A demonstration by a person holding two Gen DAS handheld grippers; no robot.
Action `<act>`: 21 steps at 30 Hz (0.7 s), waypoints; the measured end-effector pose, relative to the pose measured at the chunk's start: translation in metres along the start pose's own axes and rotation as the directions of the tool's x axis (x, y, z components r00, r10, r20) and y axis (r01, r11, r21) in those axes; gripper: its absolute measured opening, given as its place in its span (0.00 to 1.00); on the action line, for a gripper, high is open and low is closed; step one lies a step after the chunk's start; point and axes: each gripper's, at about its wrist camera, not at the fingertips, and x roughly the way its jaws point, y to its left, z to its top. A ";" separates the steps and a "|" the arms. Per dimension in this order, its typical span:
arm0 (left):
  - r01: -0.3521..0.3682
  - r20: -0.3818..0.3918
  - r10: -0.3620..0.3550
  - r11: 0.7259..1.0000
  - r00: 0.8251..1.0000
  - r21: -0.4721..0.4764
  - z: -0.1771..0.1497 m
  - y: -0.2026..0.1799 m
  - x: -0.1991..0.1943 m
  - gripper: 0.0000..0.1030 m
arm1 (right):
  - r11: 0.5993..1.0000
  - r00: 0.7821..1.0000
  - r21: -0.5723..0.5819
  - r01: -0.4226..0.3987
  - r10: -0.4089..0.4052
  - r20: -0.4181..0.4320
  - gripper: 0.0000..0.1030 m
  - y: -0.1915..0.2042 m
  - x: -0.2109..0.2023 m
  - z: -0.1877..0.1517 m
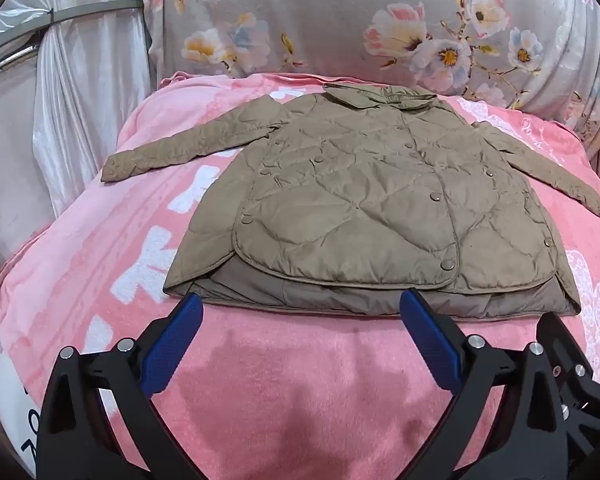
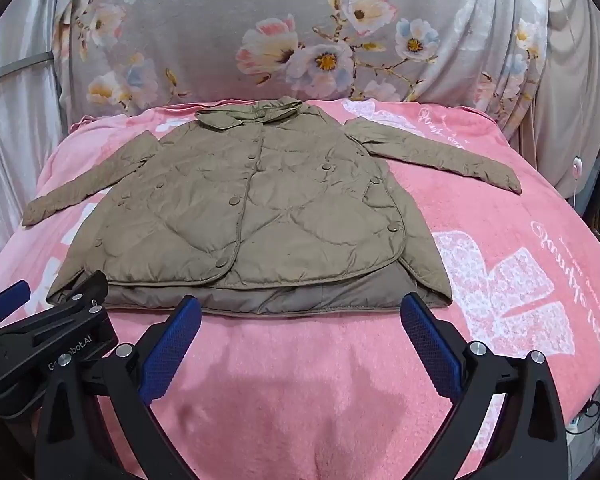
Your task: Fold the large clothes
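Observation:
A khaki quilted jacket (image 1: 364,200) lies flat, front up and buttoned, on a pink blanket (image 1: 292,360), collar at the far end and both sleeves spread out to the sides. It also shows in the right wrist view (image 2: 252,220). My left gripper (image 1: 302,308) is open and empty, its blue pads just short of the jacket's near hem. My right gripper (image 2: 300,312) is open and empty at the hem too, to the right of the left one. The left gripper's body (image 2: 40,340) shows at the left in the right wrist view.
The pink blanket (image 2: 500,280) with white print covers a bed. A grey floral cushion (image 1: 380,20) stands behind the jacket. Shiny white curtains (image 1: 60,100) hang at the left, beige curtains (image 2: 572,100) at the right.

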 end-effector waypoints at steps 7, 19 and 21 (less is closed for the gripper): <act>-0.019 0.064 0.019 1.000 0.998 0.008 0.000 -0.001 -0.007 0.91 | 1.000 1.000 0.002 -0.001 0.001 0.002 0.95 0.001 -0.002 0.000; -0.014 0.034 0.015 1.000 0.999 -0.011 0.001 0.001 -0.009 0.90 | 1.000 1.000 -0.010 0.010 -0.010 0.022 0.95 0.000 -0.006 0.000; -0.012 0.008 0.012 1.000 1.000 -0.027 -0.002 0.001 -0.003 0.91 | 1.000 1.000 -0.016 0.007 -0.007 0.022 0.95 0.001 -0.006 0.000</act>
